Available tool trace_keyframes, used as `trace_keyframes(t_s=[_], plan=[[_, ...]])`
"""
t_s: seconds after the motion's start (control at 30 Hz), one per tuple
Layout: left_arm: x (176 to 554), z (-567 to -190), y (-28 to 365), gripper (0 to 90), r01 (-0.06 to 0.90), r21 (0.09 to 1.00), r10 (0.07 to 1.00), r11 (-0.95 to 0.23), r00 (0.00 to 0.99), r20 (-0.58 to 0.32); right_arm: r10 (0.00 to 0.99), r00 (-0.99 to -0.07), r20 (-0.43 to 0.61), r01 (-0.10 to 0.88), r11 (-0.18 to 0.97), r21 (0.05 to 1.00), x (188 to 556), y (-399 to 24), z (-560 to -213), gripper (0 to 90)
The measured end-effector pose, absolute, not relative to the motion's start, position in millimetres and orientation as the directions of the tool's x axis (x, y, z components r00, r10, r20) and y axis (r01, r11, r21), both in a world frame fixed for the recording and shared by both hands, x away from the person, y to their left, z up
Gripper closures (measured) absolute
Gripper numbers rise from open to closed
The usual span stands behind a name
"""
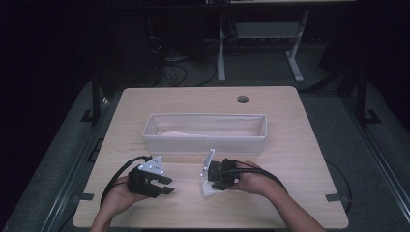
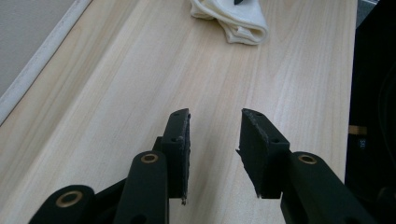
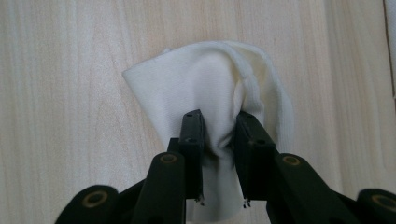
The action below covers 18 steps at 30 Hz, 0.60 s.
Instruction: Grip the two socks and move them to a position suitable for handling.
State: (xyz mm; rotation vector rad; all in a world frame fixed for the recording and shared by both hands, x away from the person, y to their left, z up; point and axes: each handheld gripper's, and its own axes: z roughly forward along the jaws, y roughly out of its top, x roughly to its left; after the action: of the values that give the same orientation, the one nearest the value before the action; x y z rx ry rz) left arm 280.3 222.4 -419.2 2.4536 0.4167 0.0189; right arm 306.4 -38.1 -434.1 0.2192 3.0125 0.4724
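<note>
A small cream cloth [image 3: 210,84] lies bunched on the wooden table [image 1: 290,145] near its front edge. My right gripper [image 3: 218,123] points down at it, and its two pads pinch a fold of the cloth between them. In the high view the cloth [image 1: 209,189] peeks out under the right gripper [image 1: 216,181]. To its left my left gripper [image 1: 167,185] rests low over bare wood, jaws apart with nothing between them. In the left gripper view the cloth [image 2: 238,21] lies ahead of the left gripper [image 2: 215,116], well beyond its tips.
A long white fabric bin [image 1: 205,141] stands across the middle of the table, behind both grippers, with pale cloth inside. A round cable hole [image 1: 242,99] sits at the back right. Desk legs and cables stand on the dark floor beyond.
</note>
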Motion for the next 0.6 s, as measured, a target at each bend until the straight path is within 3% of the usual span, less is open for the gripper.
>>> trace_keyframes(t_s=[0.6], plan=[[281.3,-416.0,229.7,52.8,0.311,0.611,0.336,-0.728,0.939,-0.078,0.186,-0.982,0.018,0.18,0.92,0.347,316.1,-44.5,-429.4,76.3]])
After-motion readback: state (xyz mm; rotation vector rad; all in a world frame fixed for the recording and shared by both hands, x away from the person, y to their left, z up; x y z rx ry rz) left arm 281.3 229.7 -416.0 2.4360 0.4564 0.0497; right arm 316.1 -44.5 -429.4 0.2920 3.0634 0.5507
